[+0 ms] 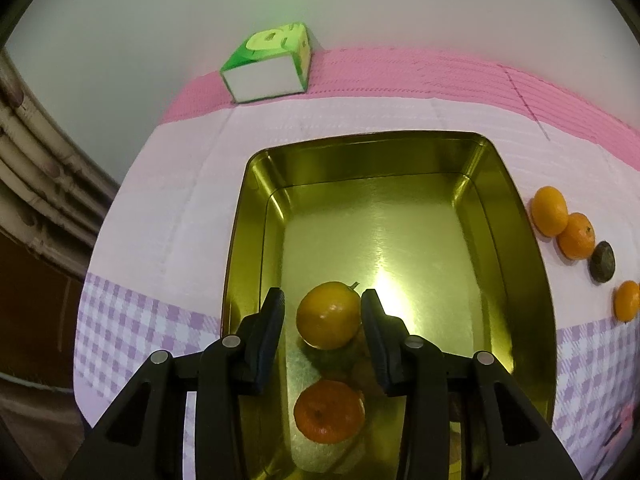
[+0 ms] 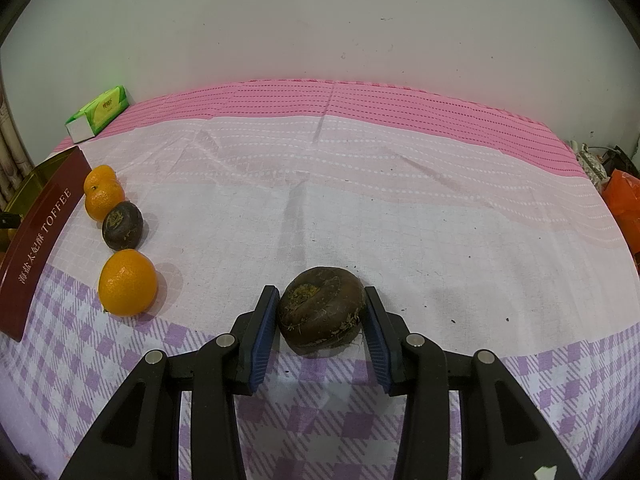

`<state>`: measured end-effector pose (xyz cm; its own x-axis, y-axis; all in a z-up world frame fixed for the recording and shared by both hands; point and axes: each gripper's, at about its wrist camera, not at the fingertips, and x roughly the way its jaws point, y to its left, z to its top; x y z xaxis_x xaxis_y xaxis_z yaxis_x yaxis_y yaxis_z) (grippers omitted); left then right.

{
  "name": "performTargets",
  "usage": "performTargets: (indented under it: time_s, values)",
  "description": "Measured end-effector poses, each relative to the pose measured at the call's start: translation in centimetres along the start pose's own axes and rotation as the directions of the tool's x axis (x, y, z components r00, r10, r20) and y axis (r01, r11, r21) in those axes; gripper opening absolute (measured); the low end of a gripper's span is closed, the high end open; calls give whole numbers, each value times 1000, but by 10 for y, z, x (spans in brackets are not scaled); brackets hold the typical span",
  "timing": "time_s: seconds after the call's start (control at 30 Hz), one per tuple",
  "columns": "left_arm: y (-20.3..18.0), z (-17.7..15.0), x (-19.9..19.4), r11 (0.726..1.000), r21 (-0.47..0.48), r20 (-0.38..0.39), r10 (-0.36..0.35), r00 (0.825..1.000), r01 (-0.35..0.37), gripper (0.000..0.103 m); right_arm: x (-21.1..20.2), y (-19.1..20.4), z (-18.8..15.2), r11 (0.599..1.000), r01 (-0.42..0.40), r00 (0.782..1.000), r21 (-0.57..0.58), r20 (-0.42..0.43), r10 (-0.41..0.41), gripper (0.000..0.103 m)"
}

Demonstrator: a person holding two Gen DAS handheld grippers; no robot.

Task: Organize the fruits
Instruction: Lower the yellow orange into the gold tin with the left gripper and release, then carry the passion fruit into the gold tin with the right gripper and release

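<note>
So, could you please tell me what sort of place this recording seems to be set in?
Probably a home, perhaps a table set against a plain wall. A pink and lilac checked cloth covers the surface, a green tissue pack lies at the back, and a gold toffee tin serves as the fruit tray.

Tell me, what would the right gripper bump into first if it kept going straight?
Probably the dark brown fruit: it already sits between the right gripper fingers. Past it, just tablecloth, as far as the picture shows.
</note>
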<state>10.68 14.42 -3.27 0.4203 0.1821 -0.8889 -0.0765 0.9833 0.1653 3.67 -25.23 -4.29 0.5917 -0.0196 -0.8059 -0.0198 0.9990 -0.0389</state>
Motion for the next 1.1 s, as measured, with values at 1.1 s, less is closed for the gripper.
performTargets:
  time_s: [1.1]
  values:
    - [51, -39, -42, 996, -59, 87, 78, 993, -73, 68, 4, 3, 11, 999, 36, 998, 15, -49, -36, 38]
